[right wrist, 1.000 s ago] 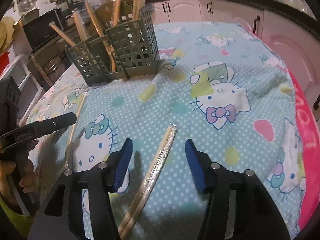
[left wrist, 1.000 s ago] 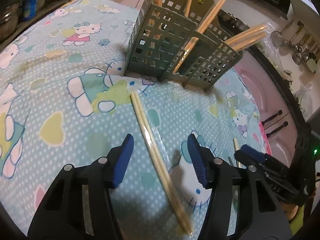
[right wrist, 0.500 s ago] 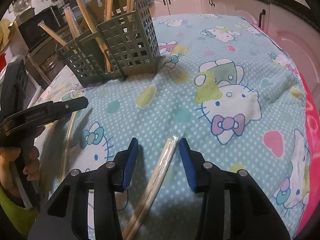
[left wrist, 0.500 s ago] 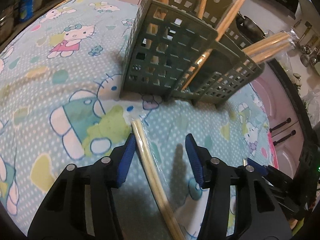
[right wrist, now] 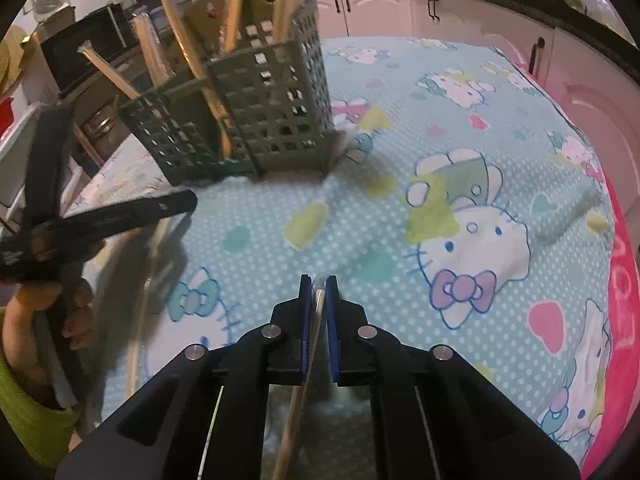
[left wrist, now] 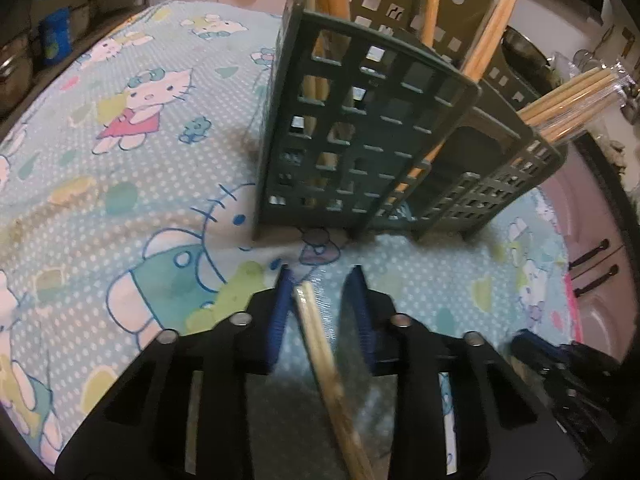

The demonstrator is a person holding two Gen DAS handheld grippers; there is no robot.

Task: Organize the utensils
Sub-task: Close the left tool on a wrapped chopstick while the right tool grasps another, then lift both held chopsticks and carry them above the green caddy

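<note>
Wrapped chopsticks (right wrist: 316,312) pinched btwn pads of right gripper (right wrist: 319,292), jaws just closed on them. Second pair (left wrist: 320,344) btwn narrowing left gripper (left wrist: 320,280) jaws, gaps both sides. Only right view shows hand (right wrist: 60,304); green holder (left wrist: 360,140) w/ chopsticks beyond.

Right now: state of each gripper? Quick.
Left gripper: jaws just closing around a wrapped chopstick pair; a gap shows on one side, so not clamped yet.
Right gripper: jaws just closed, shut on a wrapped chopstick pair.
</note>
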